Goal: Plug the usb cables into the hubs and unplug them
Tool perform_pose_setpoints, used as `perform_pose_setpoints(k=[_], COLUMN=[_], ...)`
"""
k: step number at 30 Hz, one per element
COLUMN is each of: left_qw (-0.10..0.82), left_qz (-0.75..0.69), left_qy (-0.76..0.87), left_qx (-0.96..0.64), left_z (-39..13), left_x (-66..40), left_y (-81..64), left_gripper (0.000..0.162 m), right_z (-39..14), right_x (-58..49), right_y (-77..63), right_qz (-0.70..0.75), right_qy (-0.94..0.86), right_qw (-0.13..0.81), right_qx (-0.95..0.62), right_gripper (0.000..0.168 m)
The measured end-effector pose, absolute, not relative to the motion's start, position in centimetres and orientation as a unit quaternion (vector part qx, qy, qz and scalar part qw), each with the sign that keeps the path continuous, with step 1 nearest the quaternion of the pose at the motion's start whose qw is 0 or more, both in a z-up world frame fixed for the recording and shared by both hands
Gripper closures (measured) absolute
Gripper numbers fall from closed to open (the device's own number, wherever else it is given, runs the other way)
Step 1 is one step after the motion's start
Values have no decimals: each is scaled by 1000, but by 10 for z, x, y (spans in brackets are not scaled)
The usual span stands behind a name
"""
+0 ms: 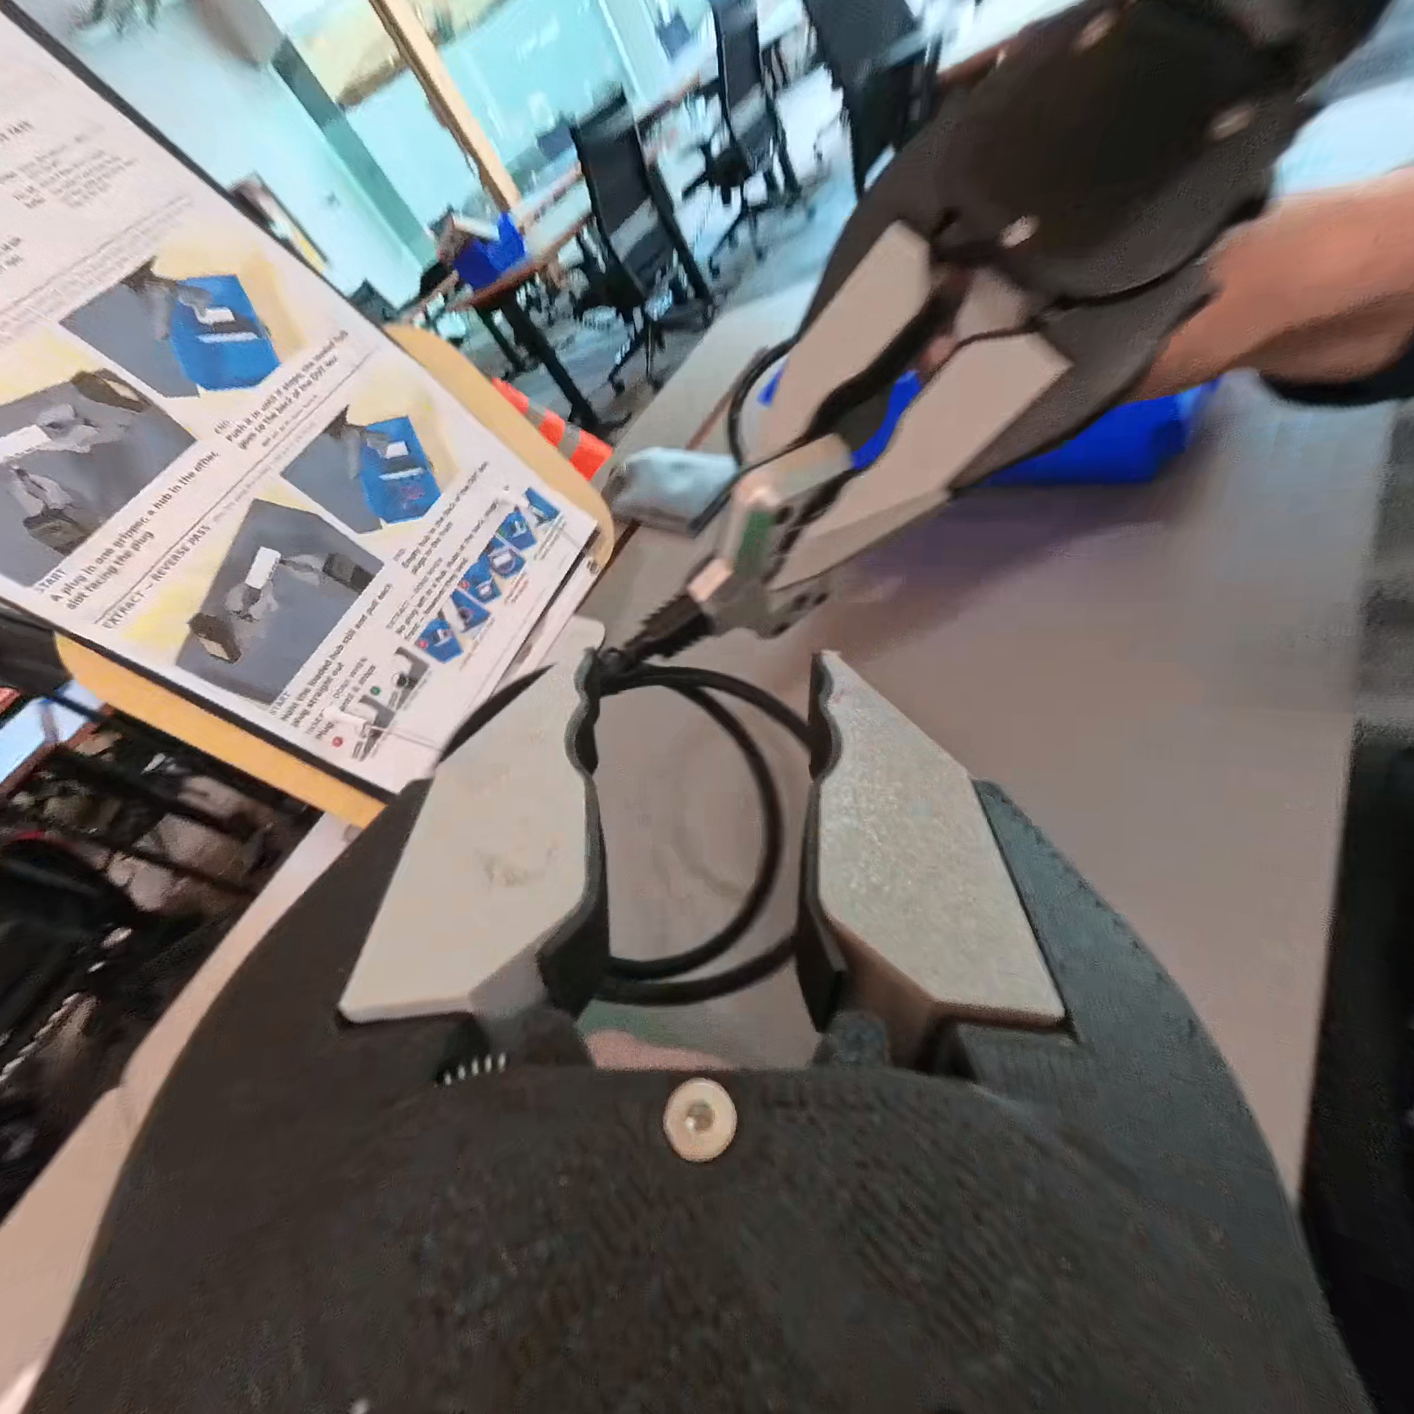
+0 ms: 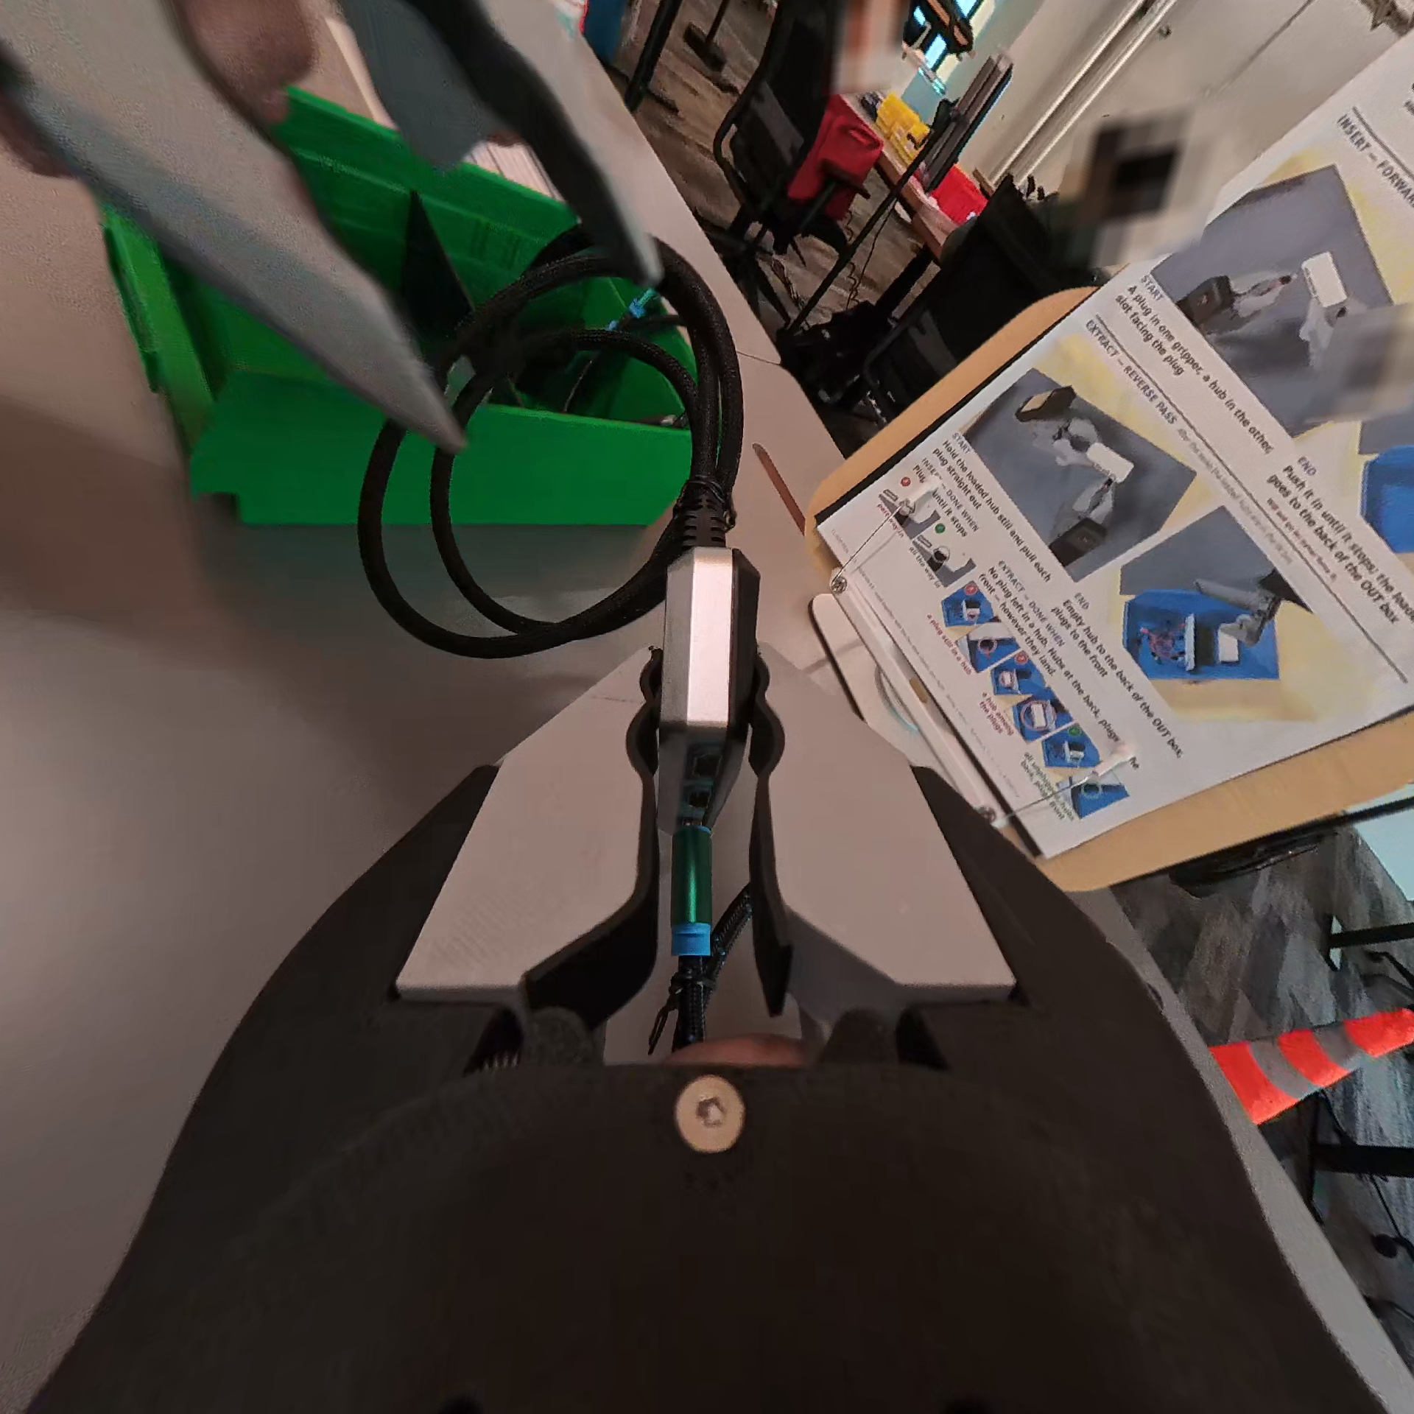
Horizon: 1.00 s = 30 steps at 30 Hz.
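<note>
The right gripper point(image 2: 704, 715) is clamped on a silver hub point(image 2: 700, 650), its jaws pressed to both sides. A green plug point(image 2: 691, 891) with a blue collar sits in the hub's near end, between the fingers; its braided lead runs back out of sight under the gripper body. From the hub's far end a black braided cable point(image 2: 551, 490) loops over the grey table point(image 2: 229, 689).

The left gripper point(image 1: 700, 689) stands well open. The cable's loop point(image 1: 734, 826) lies in the gap between its fingers, and whether either pad touches the cable cannot be told. Just beyond its tips, the left wrist view shows the right gripper point(image 1: 754, 581) holding the hub point(image 1: 765, 520), a hand point(image 1: 1301, 291) behind it, cut off by the frame edge.

Beside the hub, on the right in the right wrist view, a printed sheet point(image 2: 1148, 551) of photos and text lies on a tan board point(image 2: 956, 367); motion blur softens its far part. A green bin point(image 2: 428, 459) stands behind the loop, partly hidden by the blurred left gripper point(image 2: 382, 268). A blue bin point(image 1: 1109, 444) shows behind the right gripper, mostly covered. An orange-striped cone point(image 1: 570, 432) lies farther off, then chairs point(image 1: 635, 206) and desks, all blurred.
</note>
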State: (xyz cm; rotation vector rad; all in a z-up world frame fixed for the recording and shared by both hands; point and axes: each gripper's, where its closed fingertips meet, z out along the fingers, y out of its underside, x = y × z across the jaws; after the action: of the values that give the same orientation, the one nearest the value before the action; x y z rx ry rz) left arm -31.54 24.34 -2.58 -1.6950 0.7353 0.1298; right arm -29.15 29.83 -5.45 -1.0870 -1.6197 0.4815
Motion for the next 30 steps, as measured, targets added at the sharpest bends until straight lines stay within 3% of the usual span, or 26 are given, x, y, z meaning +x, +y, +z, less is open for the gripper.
perform_pose_setpoints(k=[12,15,21,30], left_qw=[451,427,403,428], left_qz=[99,82,29,22], left_qy=[461,463,485,466], left_qx=[-758,-772,-776,-774], left_z=[-83,-91,-104,-110], left_x=[-265,-258,-237,-238], left_y=[299,311,312,317], left_gripper=[108,138,145,147], right_z=[-67,-71,-82,-88], right_x=[-246,-235,-214,-195], right_y=[298,301,307,324], right_qz=[274,285,333,355], right_qy=[-701,-716,-727,-689], right_qw=[511,501,454,467], right_qx=[-415,-394,-393,-426], right_gripper=[151,152,151,151])
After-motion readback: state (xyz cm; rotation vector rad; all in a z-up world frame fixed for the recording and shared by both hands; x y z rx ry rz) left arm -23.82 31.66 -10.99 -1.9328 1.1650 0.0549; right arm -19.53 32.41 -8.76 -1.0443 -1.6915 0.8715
